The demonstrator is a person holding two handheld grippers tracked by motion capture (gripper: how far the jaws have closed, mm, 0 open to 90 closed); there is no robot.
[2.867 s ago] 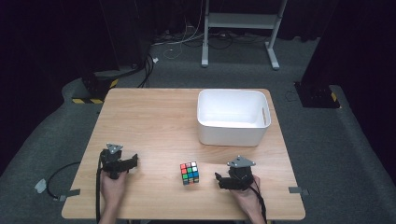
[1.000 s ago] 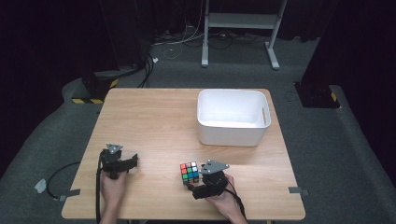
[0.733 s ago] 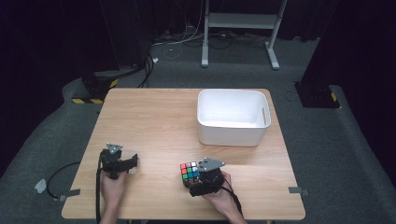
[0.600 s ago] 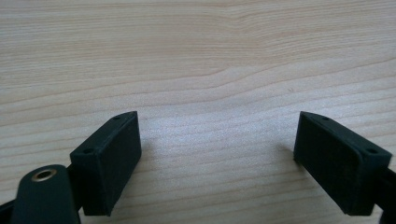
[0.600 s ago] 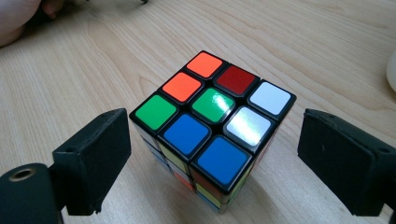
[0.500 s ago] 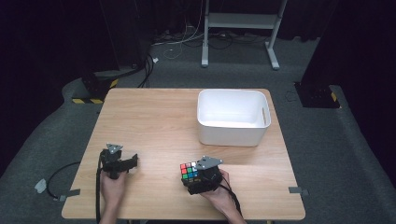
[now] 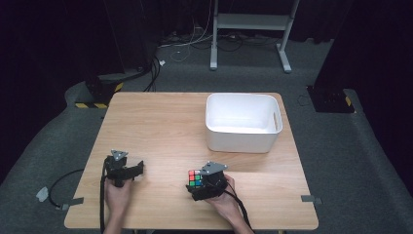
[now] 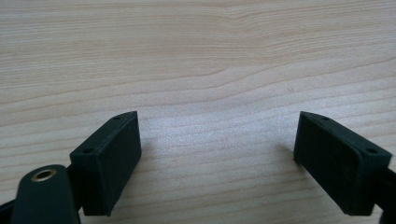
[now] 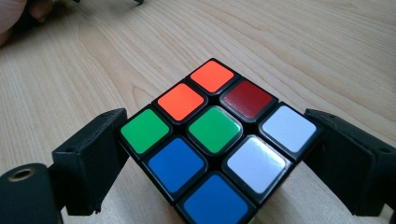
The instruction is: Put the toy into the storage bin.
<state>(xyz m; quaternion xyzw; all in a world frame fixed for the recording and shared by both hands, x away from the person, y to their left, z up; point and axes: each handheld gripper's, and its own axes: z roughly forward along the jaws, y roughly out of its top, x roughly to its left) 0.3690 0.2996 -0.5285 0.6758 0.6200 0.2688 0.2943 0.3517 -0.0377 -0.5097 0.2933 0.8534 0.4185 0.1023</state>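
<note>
Right gripper is sitting near the table's front edge, at about 6 o'clock from table centre. Its jaws are bracketing the puzzle cube, one on each of two opposite corners; in the right gripper view the jaws are pressing against the cube on both sides, so they are gripping it. The cube is resting on the wood, top face showing orange, red, green, white and blue stickers.

Left gripper is lying at roughly 8 o'clock, well apart from the cube. Its jaws are standing wide over bare wood, with nothing between them in the left gripper view.

White bin is standing at about 2 o'clock.
</note>
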